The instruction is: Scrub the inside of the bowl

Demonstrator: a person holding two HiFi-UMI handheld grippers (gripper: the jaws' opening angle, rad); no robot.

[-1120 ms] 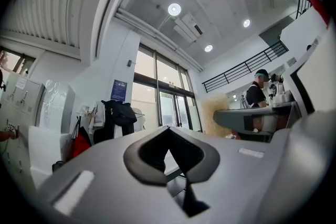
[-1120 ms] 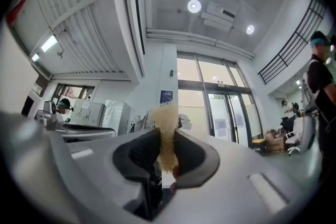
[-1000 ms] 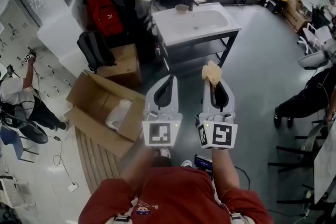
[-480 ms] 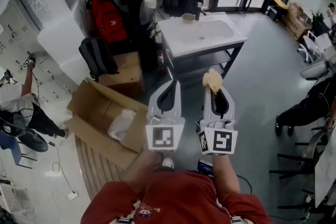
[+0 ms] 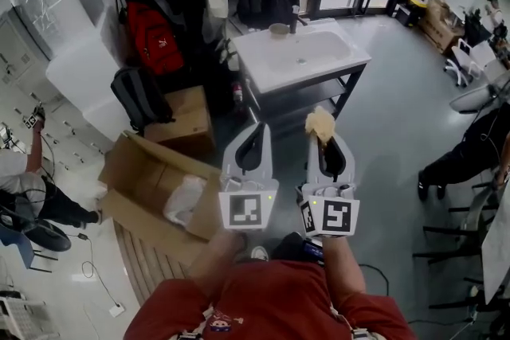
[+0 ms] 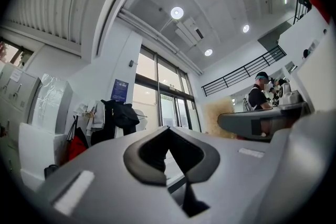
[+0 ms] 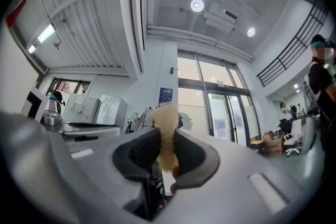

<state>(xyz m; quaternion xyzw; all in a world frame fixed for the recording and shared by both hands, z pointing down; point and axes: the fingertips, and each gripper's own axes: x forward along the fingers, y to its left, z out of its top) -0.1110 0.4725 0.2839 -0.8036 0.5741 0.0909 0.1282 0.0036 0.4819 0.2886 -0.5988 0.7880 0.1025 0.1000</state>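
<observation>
1. Head view: I'm walking toward the white desk (image 5: 263,60). It's sitting a touch lower and nearer in frame than a second ago, so I'm closing in, but no scrubbing is happening yet. What looks like the bowl (image 5: 277,30) is waiting at the desk's far edge, well apart from both claws. My left claw (image 5: 259,127) is clenched on nothing, and my right claw (image 5: 323,133) is still gripping the tan sponge (image 5: 320,122). The only print here is the black-and-white square markers on the claw cubes.
2. Left gripper view: the jaws are pressing together with nothing between them, pointing at the glass doors. A blue poster (image 6: 119,91) is hanging beside them, too small to read.
3. Right gripper view: the pads are pinching the sponge, which is poking up past the tips. No bowl is showing here.
</observation>
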